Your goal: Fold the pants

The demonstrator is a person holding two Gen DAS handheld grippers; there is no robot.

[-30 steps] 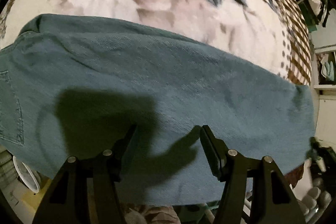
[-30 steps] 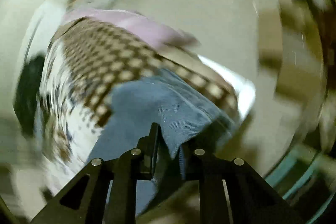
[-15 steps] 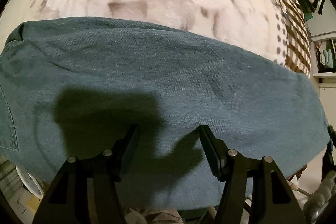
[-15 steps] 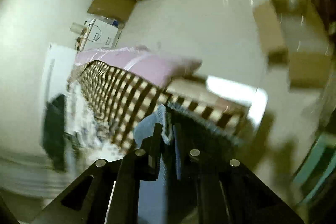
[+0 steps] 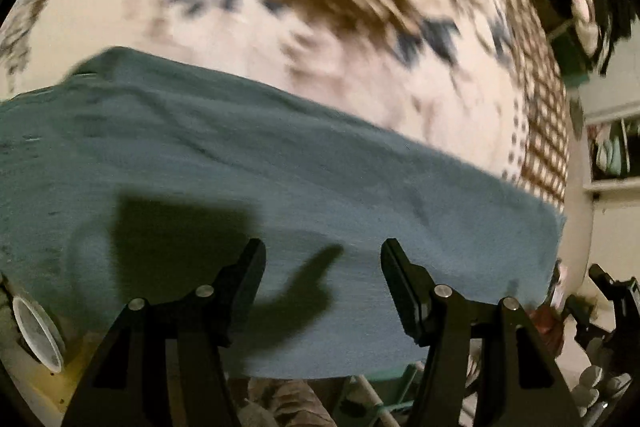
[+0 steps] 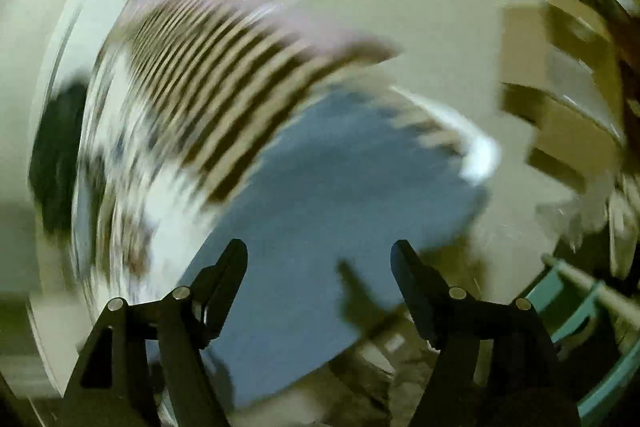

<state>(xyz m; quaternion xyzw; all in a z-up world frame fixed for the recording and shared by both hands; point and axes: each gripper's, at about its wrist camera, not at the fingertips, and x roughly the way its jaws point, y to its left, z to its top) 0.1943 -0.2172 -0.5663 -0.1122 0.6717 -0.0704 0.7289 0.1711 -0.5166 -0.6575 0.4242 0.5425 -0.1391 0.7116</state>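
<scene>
The blue denim pants (image 5: 280,187) lie flat across the near edge of a bed with a floral blanket (image 5: 320,27). My left gripper (image 5: 323,259) is open and empty just above the denim near its front edge. In the blurred right wrist view the pants (image 6: 340,207) lie on the bed's corner beside the checked border of the blanket (image 6: 224,87). My right gripper (image 6: 319,259) is open and empty above that end of the pants. The other gripper shows at the far right of the left wrist view (image 5: 612,291).
A white round dish (image 5: 38,331) lies on the floor at lower left. Shelves (image 5: 612,155) stand to the right of the bed. Cardboard boxes (image 6: 560,99) and a teal chair frame (image 6: 580,307) stand on the floor near the bed's corner.
My right gripper was shut on the pants' edge and has opened and let it go. The pants' end now lies flat. My left gripper stayed open and shifted slightly.
</scene>
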